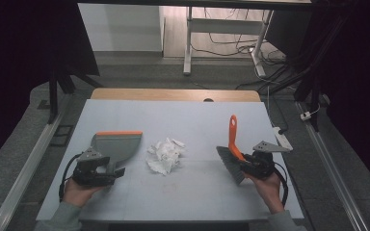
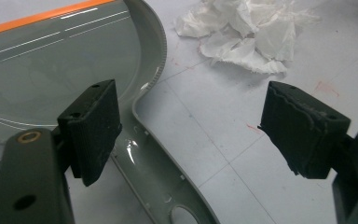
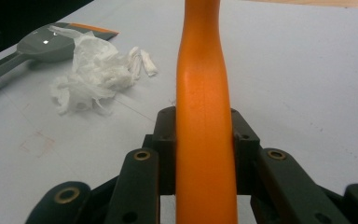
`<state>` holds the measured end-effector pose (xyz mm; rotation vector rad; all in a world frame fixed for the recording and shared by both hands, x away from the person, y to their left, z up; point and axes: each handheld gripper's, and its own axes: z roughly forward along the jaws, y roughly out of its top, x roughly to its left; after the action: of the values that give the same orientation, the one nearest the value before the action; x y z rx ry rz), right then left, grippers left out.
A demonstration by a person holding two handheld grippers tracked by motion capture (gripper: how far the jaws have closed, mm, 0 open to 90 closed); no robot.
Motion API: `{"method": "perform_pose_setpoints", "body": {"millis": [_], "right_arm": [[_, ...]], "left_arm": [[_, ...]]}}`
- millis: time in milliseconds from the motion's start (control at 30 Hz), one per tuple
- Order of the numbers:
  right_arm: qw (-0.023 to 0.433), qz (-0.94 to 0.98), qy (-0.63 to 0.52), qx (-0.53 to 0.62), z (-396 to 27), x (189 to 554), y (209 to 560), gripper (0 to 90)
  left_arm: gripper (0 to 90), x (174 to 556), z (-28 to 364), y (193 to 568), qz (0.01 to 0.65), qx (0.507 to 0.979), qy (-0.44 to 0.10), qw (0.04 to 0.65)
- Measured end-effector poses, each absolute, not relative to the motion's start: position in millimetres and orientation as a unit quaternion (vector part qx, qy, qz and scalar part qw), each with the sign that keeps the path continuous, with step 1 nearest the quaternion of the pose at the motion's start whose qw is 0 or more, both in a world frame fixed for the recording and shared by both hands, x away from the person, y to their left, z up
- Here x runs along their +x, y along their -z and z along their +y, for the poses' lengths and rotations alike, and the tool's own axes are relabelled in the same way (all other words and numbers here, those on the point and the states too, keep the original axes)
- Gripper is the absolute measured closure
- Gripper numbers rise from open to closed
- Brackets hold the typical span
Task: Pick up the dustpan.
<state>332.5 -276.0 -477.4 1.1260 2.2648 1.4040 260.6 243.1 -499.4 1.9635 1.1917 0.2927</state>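
A grey dustpan (image 1: 116, 144) with an orange lip lies flat on the left of the white table. My left gripper (image 1: 110, 169) sits at its handle. In the left gripper view the jaws (image 2: 191, 126) stand wide open, with the dustpan handle (image 2: 158, 172) lying below and between them and no pad touching it. A heap of crumpled white paper (image 1: 165, 155) lies mid-table, also seen past the dustpan (image 2: 251, 32). My right gripper (image 1: 245, 162) is shut on the orange handle (image 3: 205, 93) of a brush, whose grey bristles (image 1: 229, 164) point toward the paper.
The white table surface (image 1: 197, 120) ends in a wooden strip (image 1: 173, 94) at the back. A white power strip (image 1: 282, 136) lies just off the right edge. Metal rails run along both sides on the floor, and desk legs and cables stand beyond.
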Motion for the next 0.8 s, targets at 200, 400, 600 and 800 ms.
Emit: {"method": "perform_pose_setpoints", "body": {"millis": [200, 400, 600, 800], "right_arm": [[0.125, 0.778, -0.48, 0.386, -275.8, 332.1, 477.3, 70.3], [0.126, 0.778, -0.478, 0.387, -275.6, 332.2, 477.6, 70.3], [0.127, 0.777, -0.481, 0.385, -275.8, 331.9, 477.3, 70.3], [0.129, 0.777, -0.48, 0.386, -276.0, 331.6, 476.9, 70.3]], "left_arm": [[21.0, 260.7, 242.8, 499.5, 0.471, 0.778, -0.115, 0.399], [21.0, 260.7, 243.0, 499.3, 0.472, 0.777, -0.116, 0.399], [21.0, 261.0, 243.6, 499.3, 0.473, 0.777, -0.116, 0.399], [21.0, 261.1, 244.2, 498.8, 0.473, 0.777, -0.116, 0.398]]}}
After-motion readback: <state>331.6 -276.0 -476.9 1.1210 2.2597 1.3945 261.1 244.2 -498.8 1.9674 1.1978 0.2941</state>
